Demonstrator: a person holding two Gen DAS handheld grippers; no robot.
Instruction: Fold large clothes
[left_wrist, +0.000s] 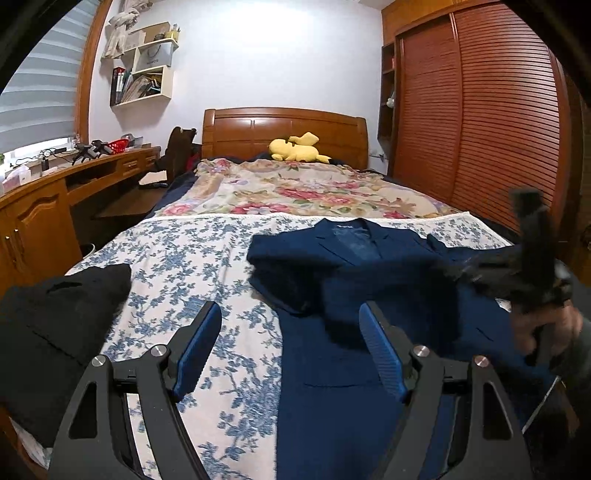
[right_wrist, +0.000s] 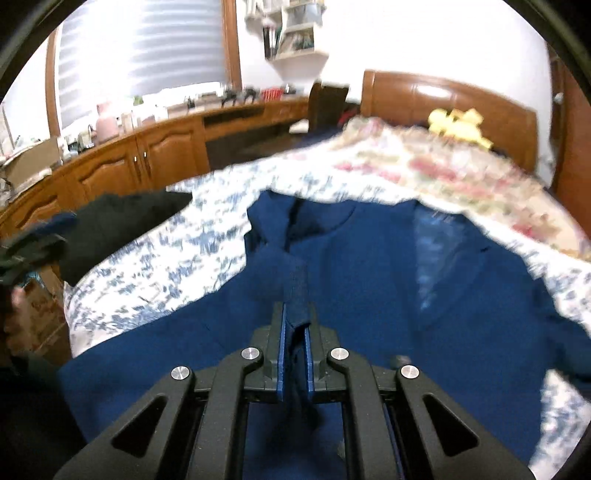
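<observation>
My right gripper (right_wrist: 294, 328) has its jaws clamped on a fold of the navy blazer (right_wrist: 369, 295), to carry it across the bed (left_wrist: 177, 258). My left gripper (left_wrist: 290, 347) hovers with jaws spread and empty over the blazer's edge, ready to pin it.

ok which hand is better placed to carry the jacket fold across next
Right, most likely. The right gripper is already shut on a strip of the blue jacket. The left gripper is open with nothing between its fingers, above the jacket's edge on the bed.

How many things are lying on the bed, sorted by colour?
Navy blue: 1, the jacket
Black: 1, the black garment
Yellow: 1, the plush toy
Total: 3
</observation>
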